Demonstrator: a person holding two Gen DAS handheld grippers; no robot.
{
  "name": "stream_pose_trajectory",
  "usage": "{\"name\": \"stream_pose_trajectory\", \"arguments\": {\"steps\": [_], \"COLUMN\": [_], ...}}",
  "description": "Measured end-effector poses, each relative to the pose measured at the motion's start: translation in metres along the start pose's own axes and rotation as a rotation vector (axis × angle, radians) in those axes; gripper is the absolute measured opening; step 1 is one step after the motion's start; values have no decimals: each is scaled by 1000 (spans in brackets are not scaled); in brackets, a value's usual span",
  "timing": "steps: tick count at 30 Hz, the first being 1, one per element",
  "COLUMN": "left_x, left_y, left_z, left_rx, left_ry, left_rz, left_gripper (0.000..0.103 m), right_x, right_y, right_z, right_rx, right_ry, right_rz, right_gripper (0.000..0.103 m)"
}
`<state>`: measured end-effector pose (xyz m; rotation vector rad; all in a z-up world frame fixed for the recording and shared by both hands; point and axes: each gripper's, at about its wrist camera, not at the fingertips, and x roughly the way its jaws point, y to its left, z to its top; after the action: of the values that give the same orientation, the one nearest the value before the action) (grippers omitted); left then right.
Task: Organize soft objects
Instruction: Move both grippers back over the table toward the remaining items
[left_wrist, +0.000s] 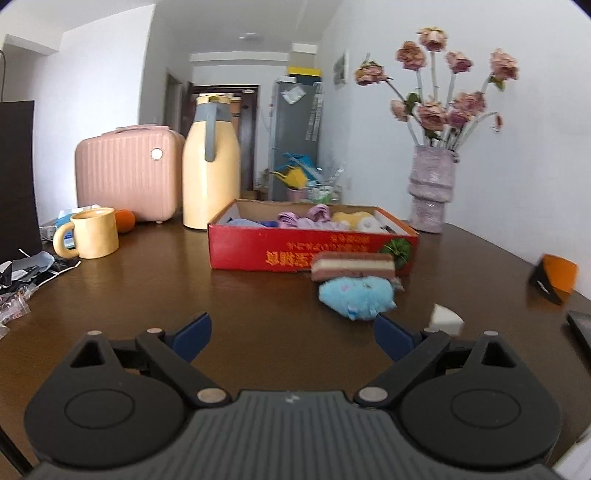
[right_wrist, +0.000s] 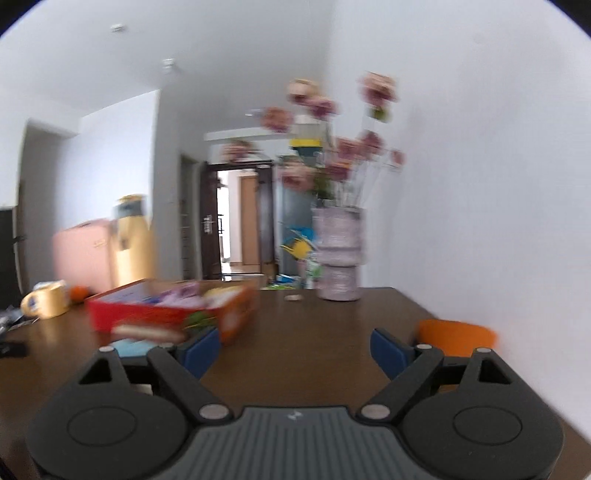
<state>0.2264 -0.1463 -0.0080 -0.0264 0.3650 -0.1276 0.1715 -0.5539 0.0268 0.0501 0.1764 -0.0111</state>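
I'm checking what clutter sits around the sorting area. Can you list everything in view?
Table: one, dark brown.
Box: one, red, table centre, soft items inside.
Sandwich-shaped toy: one, brown and white, before box.
Blue plush: one, below that toy.
White wedge: one, right of plush.
Orange object: one, right edge.
Jug: one, cream.
Mug: one, yellow.
Case: one, pink.
Vase: one, lilac, pink flowers.
Left gripper: open, empty.
Right gripper: open, empty.
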Motion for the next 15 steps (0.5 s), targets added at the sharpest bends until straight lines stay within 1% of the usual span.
{"name": "stream_pose_trajectory", "arguments": {"steps": [2,4,6,8,10,15], "left_x": [11,20,27,33,38,47], "left_y": [-5,-7,-7,-6,-5,1], "left_z": [7,13,15,14,10,1], "left_rx": [-23,-43,-54,-56,-45,-40], "left_ry": [-11,-17,-5,12,28,67], "left_rz": [26,32,36,36,42,64], "left_gripper": [97,97,97,97,98,98], "right_x": [18,34,50,62,69,86], "right_y": [-42,-74,-95,-102,-99,-80], "right_z": [6,7,4,0,-5,-14], "right_rx": [45,92,140,138,113,-12], "right_ry": [-2,11,43,65,79,123], "right_rz": [-33,-63,-57,-65,-58,-94], "right_gripper": [88,88,88,88,88,88]}}
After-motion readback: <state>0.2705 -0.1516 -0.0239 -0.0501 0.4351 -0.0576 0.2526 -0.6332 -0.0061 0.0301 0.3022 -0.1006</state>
